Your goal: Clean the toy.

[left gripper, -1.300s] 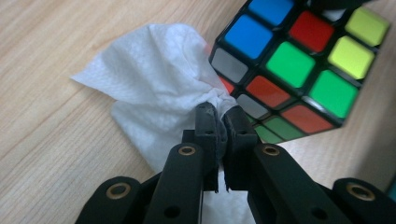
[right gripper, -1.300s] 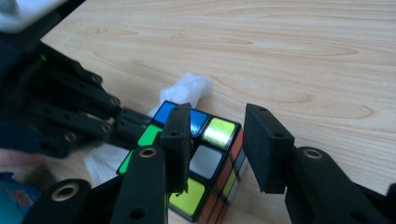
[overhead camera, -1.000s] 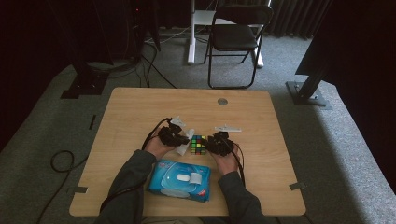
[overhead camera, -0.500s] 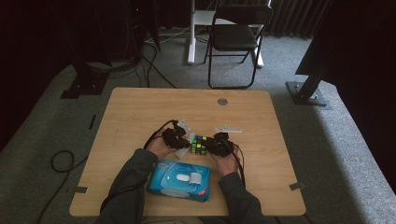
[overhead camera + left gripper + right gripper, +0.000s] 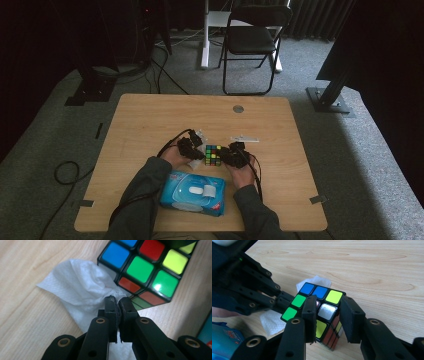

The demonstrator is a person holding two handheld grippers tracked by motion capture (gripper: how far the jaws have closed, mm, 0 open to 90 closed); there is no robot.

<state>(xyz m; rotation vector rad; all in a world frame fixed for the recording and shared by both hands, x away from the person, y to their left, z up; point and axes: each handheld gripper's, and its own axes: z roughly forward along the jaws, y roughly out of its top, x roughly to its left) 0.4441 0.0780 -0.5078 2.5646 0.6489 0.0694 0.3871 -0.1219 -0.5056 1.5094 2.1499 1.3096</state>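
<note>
We see the left gripper (image 5: 117,300) with its jaws pressed almost together on a bunched fold of white wipe (image 5: 80,292); the rest of the wipe fans out ahead of the tips and to their left, lying on the wooden table (image 5: 30,322). Just past those tips, ahead and to the right, stands the puzzle cube (image 5: 147,270), its near lower edge touching the wipe where the cloth is pinched.

From the right gripper (image 5: 328,312) we look along two jaws that have just been closing, with the puzzle cube (image 5: 322,302) between them. The left jaw lies against the cube's top face and near side; the right jaw stands at its right corner, and we cannot tell whether that pad presses on it. The cube rests tilted on the table (image 5: 374,270), one corner toward us. Beyond the cube, the wipe (image 5: 272,320) shows under the left gripper's black linkage.

In the high view the cube (image 5: 213,155) sits between the two grippers, with a blue wipes pack (image 5: 192,192) on the table nearer the person.
</note>
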